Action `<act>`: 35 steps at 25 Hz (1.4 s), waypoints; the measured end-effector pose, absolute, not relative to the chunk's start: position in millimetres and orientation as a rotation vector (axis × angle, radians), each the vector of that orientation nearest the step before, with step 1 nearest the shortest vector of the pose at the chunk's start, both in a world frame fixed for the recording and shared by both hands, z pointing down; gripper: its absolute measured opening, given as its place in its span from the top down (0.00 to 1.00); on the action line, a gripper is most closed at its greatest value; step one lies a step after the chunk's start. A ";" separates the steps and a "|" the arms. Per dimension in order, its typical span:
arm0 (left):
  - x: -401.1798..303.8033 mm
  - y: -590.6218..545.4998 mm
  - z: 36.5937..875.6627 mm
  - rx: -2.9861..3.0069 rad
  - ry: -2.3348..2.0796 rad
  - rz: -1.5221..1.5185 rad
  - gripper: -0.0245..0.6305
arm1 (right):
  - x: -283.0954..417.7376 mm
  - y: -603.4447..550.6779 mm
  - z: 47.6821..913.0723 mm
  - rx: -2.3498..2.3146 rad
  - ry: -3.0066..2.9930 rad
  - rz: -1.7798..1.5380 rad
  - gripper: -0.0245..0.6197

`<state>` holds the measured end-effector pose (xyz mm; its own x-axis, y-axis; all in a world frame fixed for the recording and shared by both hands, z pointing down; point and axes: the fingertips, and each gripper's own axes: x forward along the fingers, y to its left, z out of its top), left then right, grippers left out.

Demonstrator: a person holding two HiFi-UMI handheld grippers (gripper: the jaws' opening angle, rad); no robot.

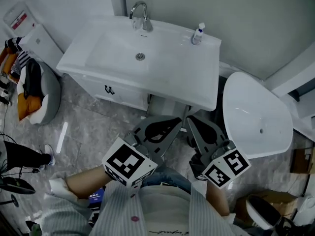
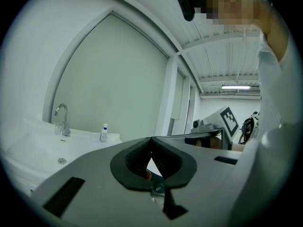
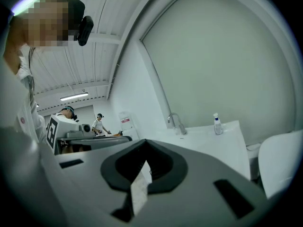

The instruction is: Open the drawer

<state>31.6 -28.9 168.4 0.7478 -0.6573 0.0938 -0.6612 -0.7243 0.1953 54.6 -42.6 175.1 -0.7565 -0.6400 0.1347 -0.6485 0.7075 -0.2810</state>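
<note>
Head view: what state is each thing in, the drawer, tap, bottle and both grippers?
Drawer, shut.
Tap, off, no water running.
Bottle, upright on the sink's back edge.
Left gripper, shut, empty.
Right gripper, shut, empty.

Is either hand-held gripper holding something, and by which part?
Nothing is held. The left hand-held gripper and the right hand-held gripper are both shut, with nothing between their jaws.
</note>
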 end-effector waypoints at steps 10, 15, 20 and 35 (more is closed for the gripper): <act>28.2 -34.8 175.2 2.732 -1.063 0.087 0.94 | 48.8 -48.2 178.1 1.012 -2.881 0.493 0.95; 31.5 -37.5 176.5 2.733 -1.062 0.089 0.94 | 48.6 -51.0 181.9 1.008 -2.869 0.488 0.95; 32.3 -36.2 180.4 2.732 -1.058 0.093 0.94 | 50.0 -49.8 187.2 1.019 -2.853 0.483 0.95; 37.6 -36.2 189.2 2.733 -1.030 0.111 0.94 | 52.0 -49.5 194.7 1.029 -2.838 0.510 0.95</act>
<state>37.6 -36.2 189.2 0.7518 -0.6429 0.1466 -0.6594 -0.7308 0.1765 52.0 -49.5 194.7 -0.7712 -0.6088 0.1859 -0.6355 0.7190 -0.2815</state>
